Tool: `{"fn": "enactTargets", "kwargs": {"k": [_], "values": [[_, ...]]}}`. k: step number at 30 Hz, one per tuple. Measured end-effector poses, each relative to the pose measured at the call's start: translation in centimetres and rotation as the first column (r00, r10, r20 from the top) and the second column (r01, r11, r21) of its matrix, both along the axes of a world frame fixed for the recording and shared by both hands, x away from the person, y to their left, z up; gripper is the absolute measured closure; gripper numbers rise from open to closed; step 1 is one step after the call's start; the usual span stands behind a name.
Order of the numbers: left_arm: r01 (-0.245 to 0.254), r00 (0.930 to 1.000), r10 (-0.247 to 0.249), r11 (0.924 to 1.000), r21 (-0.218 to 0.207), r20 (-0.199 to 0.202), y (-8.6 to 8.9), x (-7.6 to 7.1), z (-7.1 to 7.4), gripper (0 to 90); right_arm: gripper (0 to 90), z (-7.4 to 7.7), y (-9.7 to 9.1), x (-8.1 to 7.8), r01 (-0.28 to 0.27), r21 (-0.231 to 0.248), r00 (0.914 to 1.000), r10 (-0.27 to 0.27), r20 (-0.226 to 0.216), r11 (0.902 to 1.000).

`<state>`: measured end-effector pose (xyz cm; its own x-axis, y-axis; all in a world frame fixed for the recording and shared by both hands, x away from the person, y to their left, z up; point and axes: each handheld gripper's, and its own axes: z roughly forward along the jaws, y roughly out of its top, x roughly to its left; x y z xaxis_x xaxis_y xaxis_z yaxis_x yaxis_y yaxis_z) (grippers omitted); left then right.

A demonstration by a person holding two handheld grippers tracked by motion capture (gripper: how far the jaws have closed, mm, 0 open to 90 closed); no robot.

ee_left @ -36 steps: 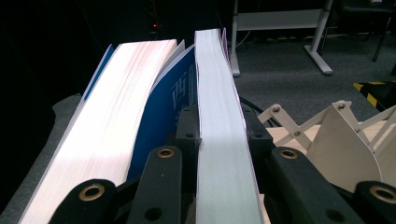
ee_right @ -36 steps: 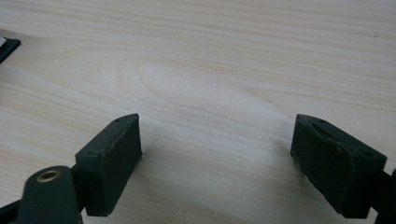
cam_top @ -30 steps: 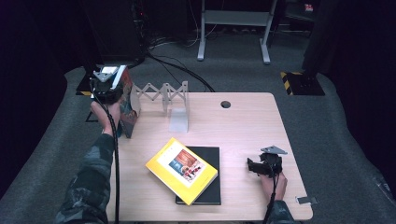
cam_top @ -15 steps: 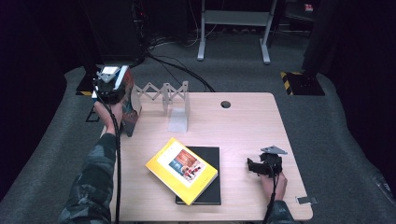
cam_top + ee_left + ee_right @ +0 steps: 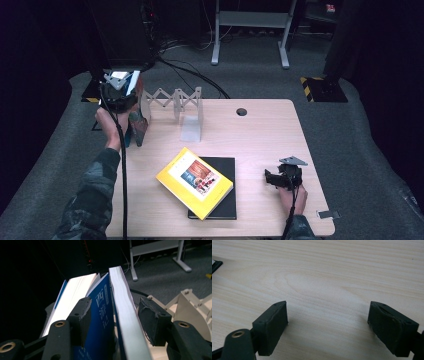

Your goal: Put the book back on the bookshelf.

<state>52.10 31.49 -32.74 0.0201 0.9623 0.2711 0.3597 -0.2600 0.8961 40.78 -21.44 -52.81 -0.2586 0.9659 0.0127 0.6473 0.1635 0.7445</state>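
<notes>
At the far left end of the pale wooden worktop (image 5: 260, 135), the left hand-held gripper (image 5: 131, 131) stands over a blue-covered paperback book with white Chinese lettering (image 5: 101, 322), which is upright beside the white folding accordion-style book rack (image 5: 176, 102). In the left gripper view, its jaws have just been opening: the book lies between them, with a gap visible on either side, so the pads no longer press on it. A second volume, showing its white page edges (image 5: 125, 307), stands just beside the blue one, between it and the right-hand jaw. By my reading, this placing is as good as done: the blue book is set on end at the rack and let go, and the gripper needs only to draw clear without tipping it.

The right hand-held gripper (image 5: 280, 178) rests near the right front of the worktop, its jaws standing wide apart over bare wood with nothing between them.

What looks left is the pile at the middle front: a yellow-covered book with a picture on its cover (image 5: 195, 182) lies aslant on top of a flat black book (image 5: 225, 200). Neither is touched by a gripper, and both seem to await standing up in the rack.
</notes>
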Motion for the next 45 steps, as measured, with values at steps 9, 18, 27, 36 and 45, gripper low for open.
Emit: {"fn": "enactTargets", "kwargs": {"k": [9, 18, 27, 36, 45], "values": [[-0.118, 0.9929, 0.119, 0.9914, 0.055, -0.003, 1.7, 0.1, -0.4, 41.9, 15.4, 0.0, 0.0, 0.0, 0.001, 0.001, 1.0000, -0.001, 0.000, 1.0000], [-0.150, 0.9887, 0.150, 0.9882, -0.031, -0.008, 3.8, -0.2, -0.3, 38.2, 15.4, 0.0, 0.0, 0.0, 0.001, 0.000, 1.0000, -0.001, 0.000, 1.0000], [-0.088, 0.9960, 0.088, 0.9955, -0.035, 0.014, 2.7, -1.3, 0.4, 30.1, 15.4, 0.0, 0.0, 0.0, 0.001, 0.000, 1.0000, -0.001, 0.000, 1.0000], [0.054, 0.9983, -0.055, 0.9942, -0.093, -0.018, 1.2, -3.2, 1.6, 18.9, 15.4, 0.0, 0.0, 0.0, 0.000, 0.000, 1.0000, 0.000, 0.000, 1.0000], [0.182, 0.9794, -0.193, 0.9720, -0.149, -0.062, -0.4, -5.2, 1.0, 15.5, 15.4, 0.0, 0.0, 0.0, 0.000, 0.002, 1.0000, 0.000, 0.000, 1.0000]]}}
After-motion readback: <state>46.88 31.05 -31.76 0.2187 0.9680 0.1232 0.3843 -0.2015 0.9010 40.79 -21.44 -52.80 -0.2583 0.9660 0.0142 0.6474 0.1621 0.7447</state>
